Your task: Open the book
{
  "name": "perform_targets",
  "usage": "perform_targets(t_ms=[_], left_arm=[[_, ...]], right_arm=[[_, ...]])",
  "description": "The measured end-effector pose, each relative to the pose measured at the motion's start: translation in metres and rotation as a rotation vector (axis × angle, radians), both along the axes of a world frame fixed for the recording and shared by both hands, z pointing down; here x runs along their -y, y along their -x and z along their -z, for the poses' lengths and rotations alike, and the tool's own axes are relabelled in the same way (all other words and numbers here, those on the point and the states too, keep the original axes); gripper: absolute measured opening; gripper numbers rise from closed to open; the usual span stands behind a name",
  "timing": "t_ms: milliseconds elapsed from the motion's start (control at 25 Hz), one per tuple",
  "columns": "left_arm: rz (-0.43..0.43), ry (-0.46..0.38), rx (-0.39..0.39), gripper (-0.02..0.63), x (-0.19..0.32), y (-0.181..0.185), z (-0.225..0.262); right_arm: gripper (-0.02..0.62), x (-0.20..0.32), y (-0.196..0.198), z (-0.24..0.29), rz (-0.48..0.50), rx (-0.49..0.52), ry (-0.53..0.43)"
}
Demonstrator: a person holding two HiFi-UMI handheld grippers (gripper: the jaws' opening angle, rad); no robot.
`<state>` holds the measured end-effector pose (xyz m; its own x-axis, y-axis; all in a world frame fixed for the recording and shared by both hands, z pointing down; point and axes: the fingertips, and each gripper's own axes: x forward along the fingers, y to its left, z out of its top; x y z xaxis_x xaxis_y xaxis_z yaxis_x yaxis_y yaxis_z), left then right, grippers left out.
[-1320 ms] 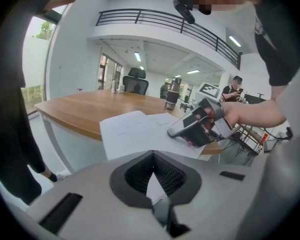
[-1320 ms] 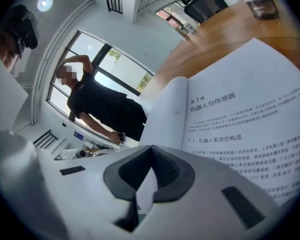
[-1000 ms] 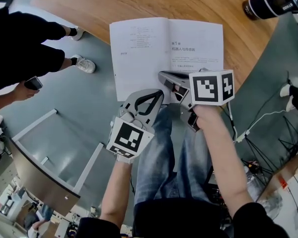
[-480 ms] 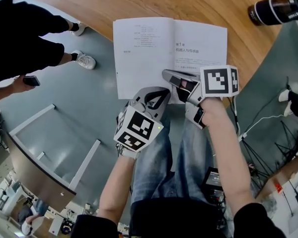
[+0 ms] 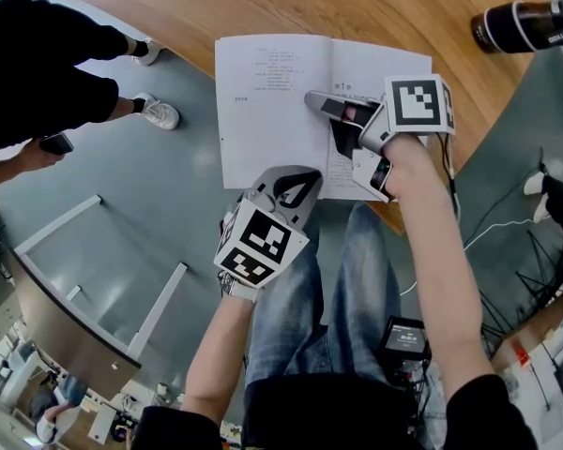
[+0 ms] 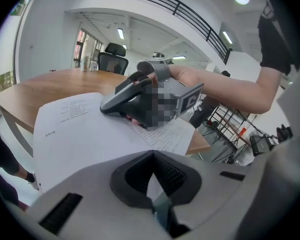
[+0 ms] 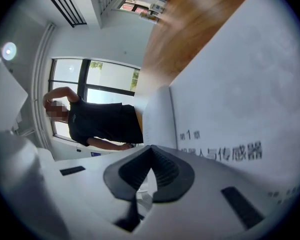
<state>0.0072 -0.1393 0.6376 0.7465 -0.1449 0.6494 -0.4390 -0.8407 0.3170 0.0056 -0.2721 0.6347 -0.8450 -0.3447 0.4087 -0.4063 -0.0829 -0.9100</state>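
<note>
- Where the wooden table [image 5: 375, 7] ends in a slanting near edge, the open book [image 5: 272, 111] lies across that edge at upper centre of the head view. Its lower left corner hangs out over the grey floor [image 5: 122, 186].
- Bare wood lies open above the book and toward the upper left. At upper right a black cylinder [image 5: 524, 24] lies by the table's curved right edge, well apart from the book.
- Left of the book, a standing person in black [image 5: 38, 64] fills the upper left corner. One shoe [image 5: 159, 116] shows near the book's left edge in the picture, though it is down on the floor.
- At lower left stands a metal frame [image 5: 94, 279], and cables [image 5: 507, 223] trail along the right side.
- From the right, the right gripper [image 5: 311, 97] reaches over the book with its jaws pressed together. Its tip is at the right-hand page just beside the gutter, next to the printed heading.
- At lower centre, the left gripper [image 5: 305, 174] also has its jaws closed, with its tip at the book's near edge. No view shows whether it nips the paper.
- Blank left page lies between the two tips, and the holder's jeans [image 5: 357, 279] fill the frame below.
</note>
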Motion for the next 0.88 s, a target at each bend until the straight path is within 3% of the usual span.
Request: perform_targets(t_ms=[560,880], left_arm=[[0.018,0.008,-0.007,0.007,0.002,-0.001,0.001],[0.052,0.015,-0.034,0.008,0.004,0.002,0.001]], right_arm=[[-0.015,0.086,-0.023,0.002,-0.104,0.008,-0.03],[-0.015,0.091,-0.022,0.004,-0.116,-0.023,-0.065]])
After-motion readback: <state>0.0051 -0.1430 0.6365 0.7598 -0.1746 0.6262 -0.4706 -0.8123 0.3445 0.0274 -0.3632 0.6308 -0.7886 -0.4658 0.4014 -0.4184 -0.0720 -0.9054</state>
